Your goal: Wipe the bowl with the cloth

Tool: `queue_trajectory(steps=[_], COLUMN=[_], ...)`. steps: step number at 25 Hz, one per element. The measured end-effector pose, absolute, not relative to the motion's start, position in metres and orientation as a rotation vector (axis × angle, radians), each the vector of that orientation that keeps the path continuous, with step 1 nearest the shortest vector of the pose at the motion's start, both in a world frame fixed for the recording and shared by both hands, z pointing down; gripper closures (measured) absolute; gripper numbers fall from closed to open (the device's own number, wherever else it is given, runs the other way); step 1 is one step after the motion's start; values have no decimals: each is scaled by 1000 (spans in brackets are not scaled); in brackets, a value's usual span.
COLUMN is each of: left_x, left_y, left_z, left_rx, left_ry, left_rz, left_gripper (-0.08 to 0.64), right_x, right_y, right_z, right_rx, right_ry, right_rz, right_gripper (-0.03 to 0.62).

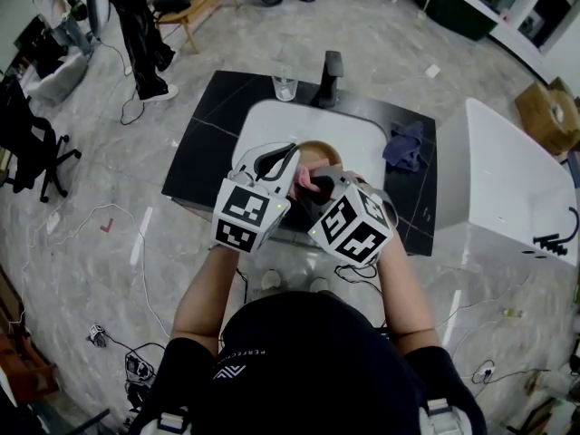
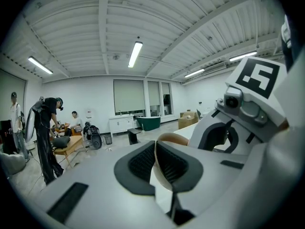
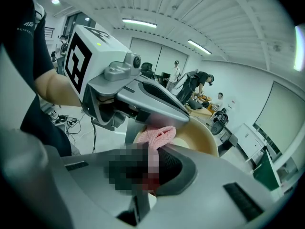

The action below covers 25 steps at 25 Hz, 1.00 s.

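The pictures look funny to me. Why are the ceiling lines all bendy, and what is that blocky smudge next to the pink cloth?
Left gripper view: the wide-angle lens bends the ceiling beams and darkens the corners. Right gripper view: same bending; the blocky patch beside the cloth was laid over afterwards, not real. Head view: the floor curves at the edges.

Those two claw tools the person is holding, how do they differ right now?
The left gripper is shut on the thin rim of the tan bowl; the right gripper is shut on a pink cloth. The left gripper grips something stiff; the right gripper holds a soft bunched wad that appears to reach inside the bowl. Both are shut, and they meet at the bowl above the white sink.
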<state>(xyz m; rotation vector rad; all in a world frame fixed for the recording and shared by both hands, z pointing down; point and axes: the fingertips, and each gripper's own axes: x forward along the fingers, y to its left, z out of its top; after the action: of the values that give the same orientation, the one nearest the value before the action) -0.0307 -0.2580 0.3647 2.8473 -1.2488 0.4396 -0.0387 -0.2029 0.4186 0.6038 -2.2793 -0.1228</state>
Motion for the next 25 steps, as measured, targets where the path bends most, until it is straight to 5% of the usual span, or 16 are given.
queue_trajectory(steps=[25], left_x=[-71], left_y=[-260], left_z=[394], left_rx=[2734], left_ry=[-1472], left_rz=[368], left_gripper=[543], right_x=[-34], right_y=[-195], right_z=[400], right_rx=[641], right_ry=[-2423], right_rz=[-32], right_gripper=[545])
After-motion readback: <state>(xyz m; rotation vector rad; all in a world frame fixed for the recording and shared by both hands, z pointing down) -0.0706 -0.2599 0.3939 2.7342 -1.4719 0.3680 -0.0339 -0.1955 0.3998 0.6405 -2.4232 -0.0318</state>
